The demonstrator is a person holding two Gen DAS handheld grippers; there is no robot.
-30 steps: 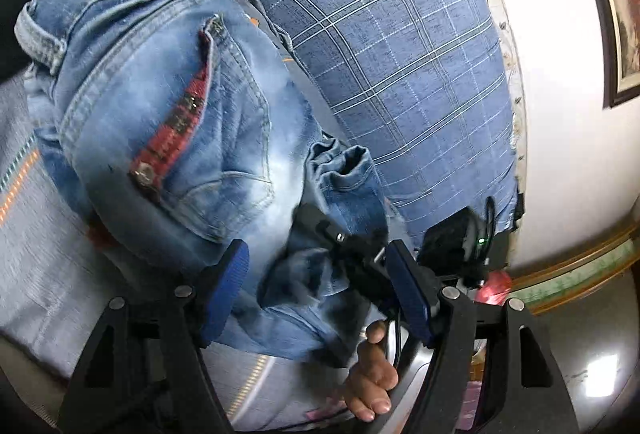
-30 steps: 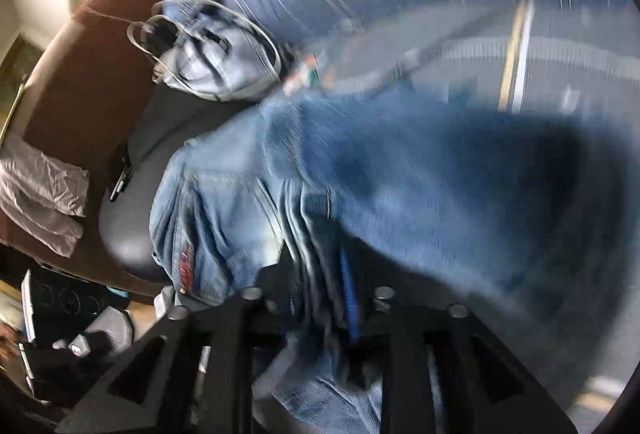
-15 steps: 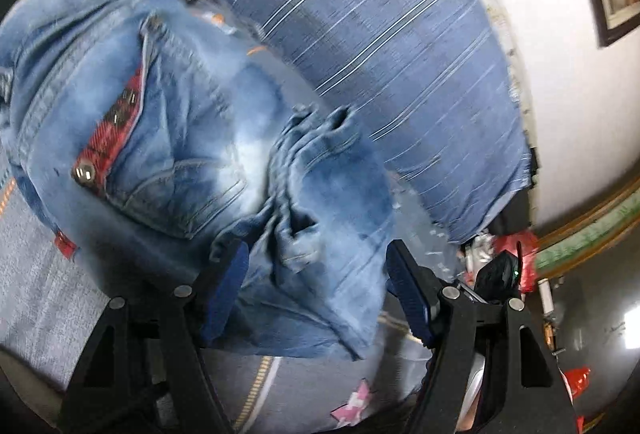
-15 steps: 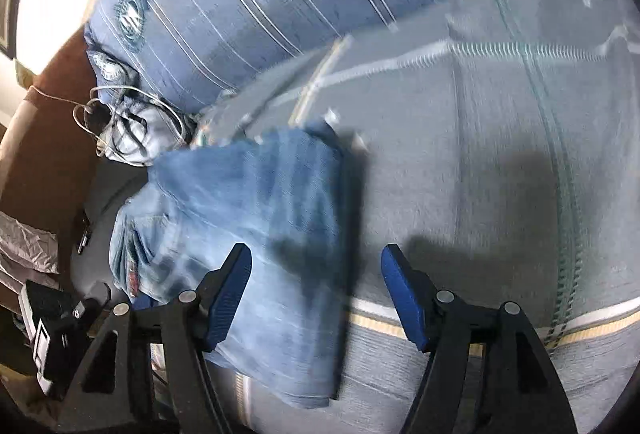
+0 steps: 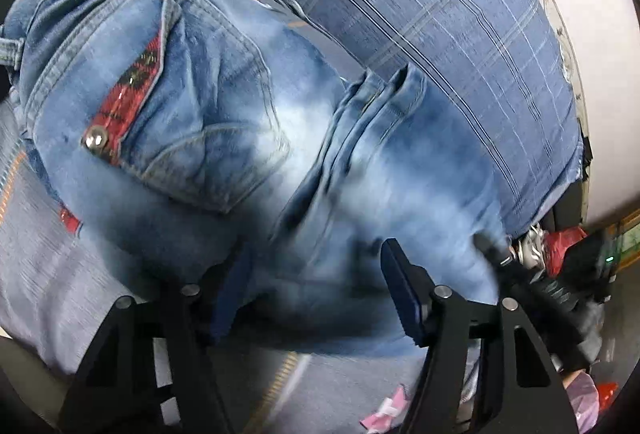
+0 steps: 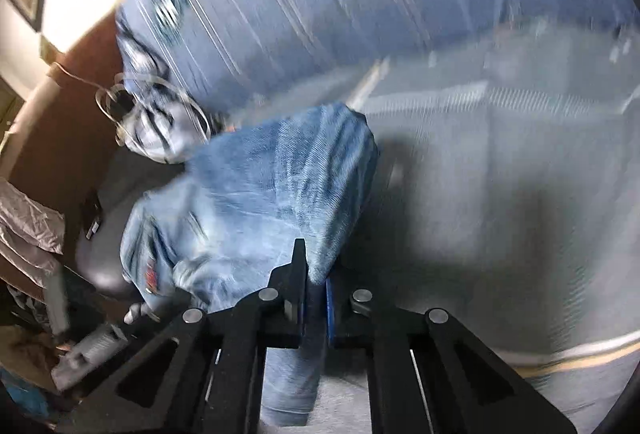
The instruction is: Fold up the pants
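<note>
two tongs are working: our right tongs (image 6: 314, 286) are just clamping the jeans' (image 6: 264, 194) near fold, our left tongs (image 5: 316, 298) closing but loose over denim lying on the bed (image 6: 500, 194).

My left camera looked steeply down along my left fingers (image 5: 236, 290), very close over the jeans (image 5: 240, 162), facing the striped cushion (image 5: 420, 14). My right camera sat farther back, tilted down over the grey cover (image 6: 500, 194). Both views shared the jeans, cushion and tangled cable (image 6: 160, 114).
</note>
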